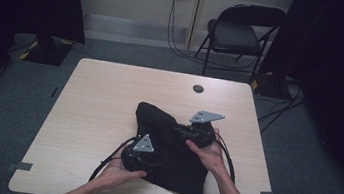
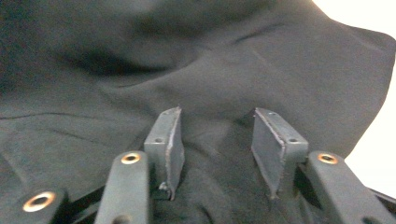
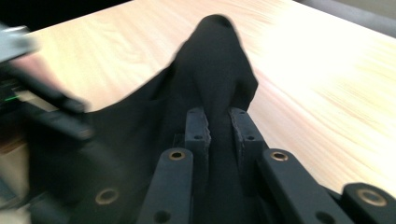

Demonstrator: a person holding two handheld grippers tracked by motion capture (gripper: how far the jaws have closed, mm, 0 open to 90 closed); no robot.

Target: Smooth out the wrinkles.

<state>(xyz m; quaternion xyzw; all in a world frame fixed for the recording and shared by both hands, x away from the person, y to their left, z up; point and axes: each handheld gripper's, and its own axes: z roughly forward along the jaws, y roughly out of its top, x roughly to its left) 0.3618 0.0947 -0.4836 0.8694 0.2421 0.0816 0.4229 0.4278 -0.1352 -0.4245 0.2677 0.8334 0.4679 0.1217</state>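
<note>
Your right gripper [image 3: 219, 123] is clenched on a raised fold of the black cloth [image 1: 173, 147]; the fold stands up between the pads, and the far tip of the fabric peaks toward 12 o'clock in the right gripper view. Your left gripper [image 2: 215, 140] is released: its jaws stand apart with cloth lying beneath and between them, and the pads [image 2: 169, 140] do not press on it. In the high view the cloth lies on the table [image 1: 99, 97] toward its 5 o'clock side, with the left gripper [image 1: 141, 157] at the cloth's 8 o'clock edge and the right gripper [image 1: 195, 133] near its 2 o'clock edge.

Hazards from this position:
- The right grip holds a narrow pinch. A sharp pull would likely slide the fabric out of the pads.
- The left jaws may close on several layers or on none, since the cloth under them is rumpled.
- The near hem lies close to the table's 6 o'clock edge; dragging toward you could take it over the edge.
</note>
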